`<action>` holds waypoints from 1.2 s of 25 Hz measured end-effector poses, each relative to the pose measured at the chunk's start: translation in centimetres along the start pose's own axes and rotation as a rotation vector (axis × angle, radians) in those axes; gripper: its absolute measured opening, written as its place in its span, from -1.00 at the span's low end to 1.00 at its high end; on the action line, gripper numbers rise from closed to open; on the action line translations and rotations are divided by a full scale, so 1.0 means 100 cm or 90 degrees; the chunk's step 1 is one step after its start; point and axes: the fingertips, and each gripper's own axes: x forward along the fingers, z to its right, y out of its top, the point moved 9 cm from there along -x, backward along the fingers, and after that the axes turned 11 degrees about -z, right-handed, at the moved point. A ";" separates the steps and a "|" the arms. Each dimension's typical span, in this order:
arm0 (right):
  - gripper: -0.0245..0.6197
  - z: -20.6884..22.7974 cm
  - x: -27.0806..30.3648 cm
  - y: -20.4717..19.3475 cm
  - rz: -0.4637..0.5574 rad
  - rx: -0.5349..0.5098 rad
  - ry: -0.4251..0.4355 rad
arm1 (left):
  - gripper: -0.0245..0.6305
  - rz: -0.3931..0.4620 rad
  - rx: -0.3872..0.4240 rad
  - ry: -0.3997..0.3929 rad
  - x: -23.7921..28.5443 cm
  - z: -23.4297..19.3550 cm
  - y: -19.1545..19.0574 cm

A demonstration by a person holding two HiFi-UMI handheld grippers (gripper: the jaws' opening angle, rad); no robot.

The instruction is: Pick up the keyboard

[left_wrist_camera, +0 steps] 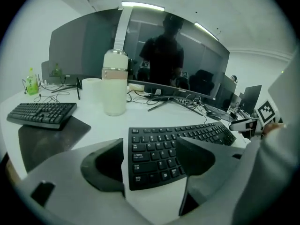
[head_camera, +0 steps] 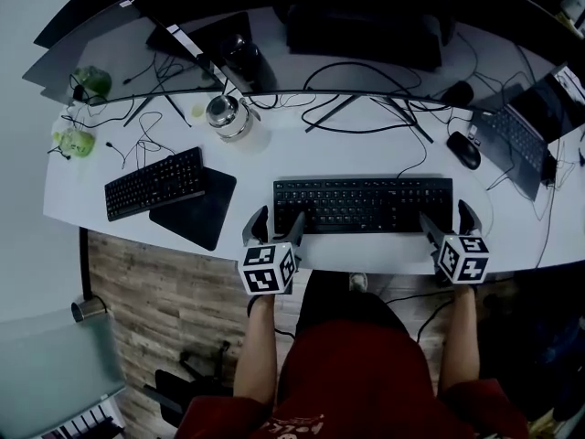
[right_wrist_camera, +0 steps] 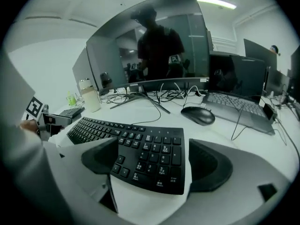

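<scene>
A black full-size keyboard (head_camera: pixel 363 204) lies flat on the white desk (head_camera: pixel 256 158), near its front edge. My left gripper (head_camera: pixel 274 227) is at the keyboard's left end, and in the left gripper view (left_wrist_camera: pixel 150 143) the jaws stand wide with the keyboard's left front corner (left_wrist_camera: pixel 154 165) between them, untouched. My right gripper (head_camera: pixel 448 225) is at the right end. In the right gripper view (right_wrist_camera: pixel 152 144) the number-pad corner (right_wrist_camera: pixel 159 165) sits between the spread jaws, with no pad pressing on it. Both grippers are open and point down at the desk.
A second black keyboard (head_camera: pixel 154 183) rests partly on a dark mouse pad (head_camera: pixel 196 207) at the left. A metal flask (head_camera: pixel 227 115) stands behind it. A mouse (head_camera: pixel 463 149), a laptop (head_camera: pixel 521 131), loose cables (head_camera: pixel 366 122) and a curved monitor (head_camera: pixel 366 26) fill the back.
</scene>
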 end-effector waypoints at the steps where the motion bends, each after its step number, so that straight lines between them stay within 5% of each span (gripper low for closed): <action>1: 0.42 0.001 0.004 -0.002 -0.011 0.007 0.005 | 0.09 -0.012 -0.004 -0.007 0.004 -0.001 -0.002; 30: 0.47 0.016 0.044 -0.002 -0.128 0.038 0.055 | 0.18 -0.159 -0.004 -0.067 0.045 -0.011 -0.002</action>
